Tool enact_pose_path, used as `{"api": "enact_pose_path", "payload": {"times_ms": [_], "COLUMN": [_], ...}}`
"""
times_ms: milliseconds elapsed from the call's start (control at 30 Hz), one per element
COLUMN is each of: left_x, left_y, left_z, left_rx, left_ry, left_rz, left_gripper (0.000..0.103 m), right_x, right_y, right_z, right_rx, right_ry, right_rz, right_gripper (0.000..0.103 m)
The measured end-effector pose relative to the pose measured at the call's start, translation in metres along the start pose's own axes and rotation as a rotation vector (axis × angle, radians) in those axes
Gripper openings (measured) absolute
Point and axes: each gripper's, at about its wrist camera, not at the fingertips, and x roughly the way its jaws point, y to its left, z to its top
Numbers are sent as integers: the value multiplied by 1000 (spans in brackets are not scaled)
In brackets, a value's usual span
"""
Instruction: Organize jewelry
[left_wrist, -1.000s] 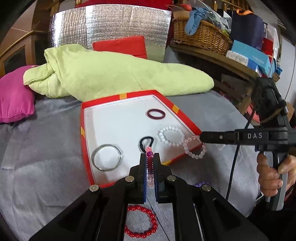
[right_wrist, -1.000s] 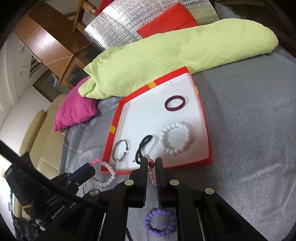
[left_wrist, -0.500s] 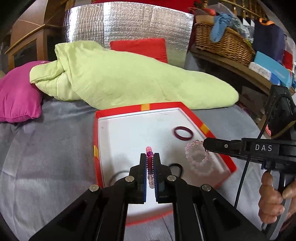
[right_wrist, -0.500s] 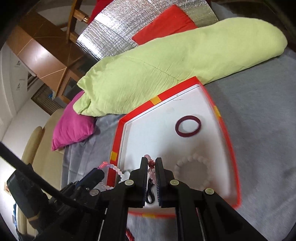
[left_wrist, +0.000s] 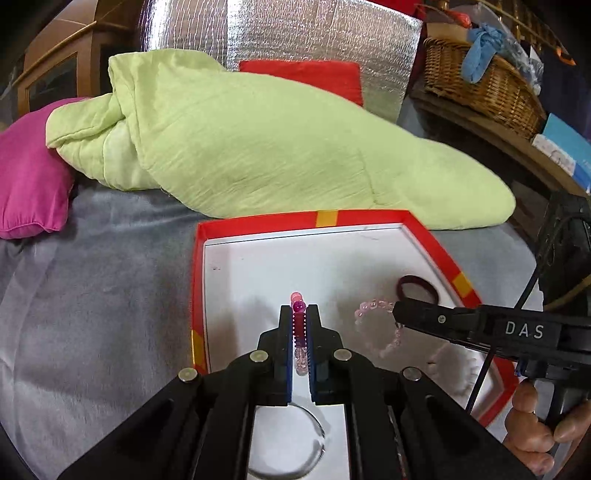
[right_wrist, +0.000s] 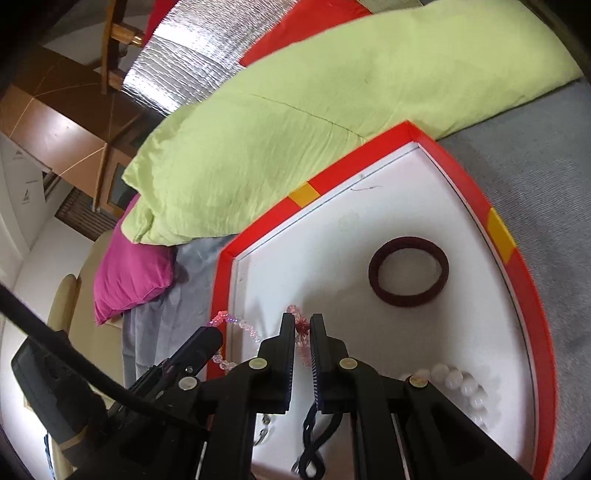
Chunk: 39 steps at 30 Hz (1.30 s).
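A white tray with a red rim (left_wrist: 258, 226) (right_wrist: 354, 158) lies on the grey bedspread. My left gripper (left_wrist: 299, 314) is shut on a pink bead bracelet (left_wrist: 298, 332) and holds it over the tray's middle. My right gripper (right_wrist: 303, 321) is shut on another pale pink bead bracelet (right_wrist: 301, 341), also over the tray; it shows in the left wrist view (left_wrist: 373, 306) hanging from the right gripper's tip. In the tray lie a dark red ring (right_wrist: 408, 271) (left_wrist: 417, 288), a white bead bracelet (right_wrist: 461, 387), a black cord loop (right_wrist: 314, 439) and a silver bangle (left_wrist: 314, 443).
A light green quilt (left_wrist: 258, 147) lies just behind the tray, a magenta pillow (left_wrist: 26, 173) at the left. A red cushion (left_wrist: 306, 77) leans on a silver foil panel. A wicker basket (left_wrist: 480, 85) and boxes stand on a shelf at the right.
Both grippers have moved forward from the tray's front edge to above its middle, each carrying its bracelet. The red and purple bracelets on the bedspread have dropped out of view.
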Motion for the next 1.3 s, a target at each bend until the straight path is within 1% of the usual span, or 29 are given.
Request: {"api": "enact_pose_path", "payload": {"times_ms": [67,100,133,167,200,233,267,300,333,400,467,500,567,633,700,833,967,1067,1100,1200,1300], "left_x": [4,6,5,6,6,5,2,-1,-7,-18,-29,-34,-44,-51,-58,-70,-84,-99,-102,-118,-132], "left_y": [0,0,0,0,1,1,0,0,-1,-2,-3,-3,-5,-6,-7,-12,-22,-28,-28,-29,-32], "left_z": [1,1,0,0,0,0,-1,-1,-2,-1,-3,-4,-7,-12,-20,-38,-49,-58,-60,-73,-83], "left_rx": [2,3,2,1,1,6,13,18,26,34,38,39,50,53,54,55,61,71,68,52,56], "left_ry": [8,12,13,18,21,21,13,5,-8,-21,-35,-39,-48,-42,-38,-13,-10,-29,-32,-39,-54], "left_rz": [20,26,33,52,63,76,95,111,131,152,177,189,225,273,300,338,351,371,376,377,383], "left_gripper": [7,7,7,9,17,27,33,42,44,45,49,53,56,64,64,67,71,75,77,77,78], "right_x": [3,4,3,2,0,-3,-7,-11,-17,-31,-43,-49,-63,-76,-86,-100,-111,-120,-125,-137,-150], "right_y": [-2,-3,-4,-6,-8,-10,-11,-12,-13,-13,-13,-13,-14,-15,-17,-23,-22,-16,-14,-8,-5], "right_z": [2,4,5,6,6,7,8,8,9,9,8,7,5,1,-2,-8,-19,-34,-40,-56,-73], "right_rx": [5,9,13,19,24,28,31,34,33,16,-1,-9,-22,-36,-48,-36,-41,-78,-99,-151,-195], "right_ry": [-9,-16,-20,-27,-31,-35,-40,-46,-56,-75,-82,-85,-95,-97,-103,-103,-94,-78,-74,-72,-73], "right_rz": [-9,-16,-19,-27,-37,-41,-39,-40,-42,-47,-53,-59,-76,-96,-125,-140,-160,-169,-182,-212,-232], "right_gripper": [10,13,13,13,15,21,25,28,29,29,29,28,28,28,28,29,35,38,40,45,46]}}
